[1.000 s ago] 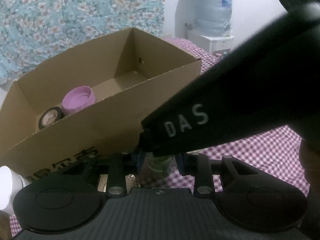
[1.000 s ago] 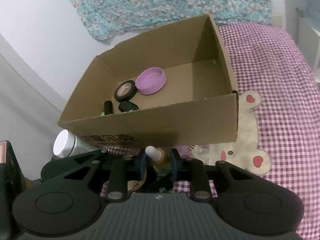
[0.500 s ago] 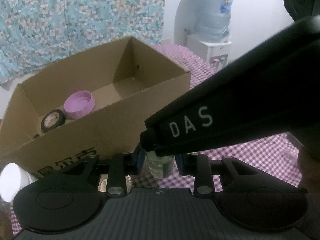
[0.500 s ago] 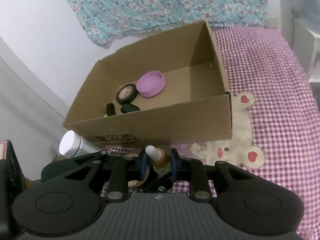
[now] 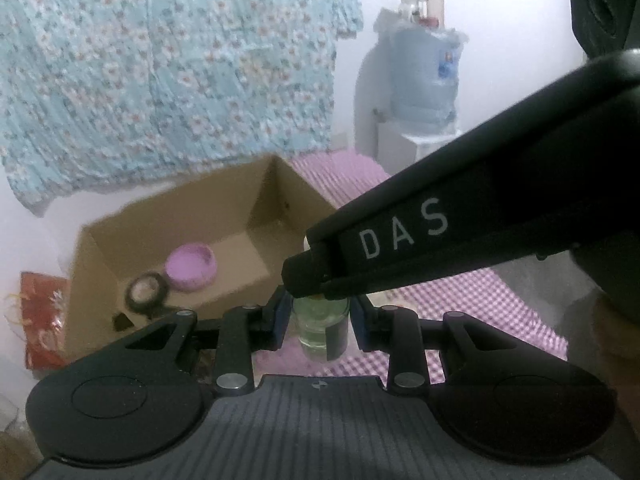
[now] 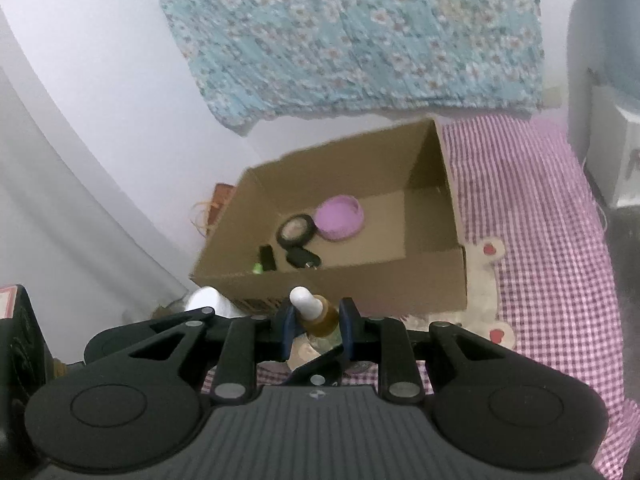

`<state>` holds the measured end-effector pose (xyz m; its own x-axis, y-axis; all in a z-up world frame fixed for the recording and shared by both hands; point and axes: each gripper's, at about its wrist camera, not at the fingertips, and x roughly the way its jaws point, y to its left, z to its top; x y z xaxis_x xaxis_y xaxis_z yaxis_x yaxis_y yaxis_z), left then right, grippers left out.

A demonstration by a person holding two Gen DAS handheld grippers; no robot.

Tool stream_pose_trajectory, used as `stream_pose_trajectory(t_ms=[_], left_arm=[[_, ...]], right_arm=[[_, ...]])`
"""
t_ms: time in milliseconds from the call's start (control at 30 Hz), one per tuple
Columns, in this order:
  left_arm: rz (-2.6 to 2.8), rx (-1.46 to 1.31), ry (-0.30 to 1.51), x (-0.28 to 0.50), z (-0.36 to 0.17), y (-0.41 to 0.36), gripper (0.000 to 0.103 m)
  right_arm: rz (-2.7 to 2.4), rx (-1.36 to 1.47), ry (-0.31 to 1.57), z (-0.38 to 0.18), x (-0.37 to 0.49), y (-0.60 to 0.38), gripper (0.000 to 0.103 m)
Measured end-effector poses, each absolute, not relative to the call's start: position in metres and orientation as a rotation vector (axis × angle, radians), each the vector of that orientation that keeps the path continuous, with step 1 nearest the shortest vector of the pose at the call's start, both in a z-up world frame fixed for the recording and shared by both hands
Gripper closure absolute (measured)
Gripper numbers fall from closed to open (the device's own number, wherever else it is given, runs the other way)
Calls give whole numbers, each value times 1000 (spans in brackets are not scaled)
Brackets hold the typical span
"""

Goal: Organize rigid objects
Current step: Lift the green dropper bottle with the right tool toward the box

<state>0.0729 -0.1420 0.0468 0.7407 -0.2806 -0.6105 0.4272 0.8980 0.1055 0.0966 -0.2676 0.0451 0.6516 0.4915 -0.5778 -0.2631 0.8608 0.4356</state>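
Both claws pinch one dropper bottle [image 6: 318,316]: right gripper [image 6: 316,330] clamps near its neck, under the white bulb; left gripper [image 5: 320,320] clamps its clear glass body lower down. Neither grip has loosened over the last second.

Change: bottle and both grippers have risen. The box [image 6: 360,292] sat large and close a second ago; now it lies lower and smaller in both views, its floor showing fully. Judgement: bottle is lifted clear of the cloth [image 6: 560,280] and high enough to pass the box's near wall; the carry over and the drop remain.

Around: in the box, a purple lid [image 6: 340,216], a tape roll [image 6: 296,230] touching it, and two small dark items [image 6: 304,260] nearer the front wall. The right half of the box floor is bare — likely landing spot. A white cap [image 6: 208,300] sits outside the box at its near left corner. A water dispenser [image 5: 424,80] stands well behind.

In the way: the near box wall, directly ahead of the bottle. In the left view the right gripper's body [image 5: 480,224] blocks much of the right side.
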Motion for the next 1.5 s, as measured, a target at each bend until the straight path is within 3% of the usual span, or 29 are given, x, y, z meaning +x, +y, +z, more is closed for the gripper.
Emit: stream_pose_trajectory(t_ms=[467, 900, 1367, 1500], left_arm=[[-304, 181, 591, 131, 85, -127, 72], [-245, 80, 853, 225, 25, -107, 72], [-260, 48, 973, 237, -10, -100, 71], [-246, 53, 968, 235, -8, -97, 63]], right_arm=[[492, 264, 678, 93, 145, -242, 78], [511, 365, 880, 16, 246, -233, 77], [483, 282, 979, -34, 256, -221, 77], [478, 288, 967, -34, 254, -222, 75]])
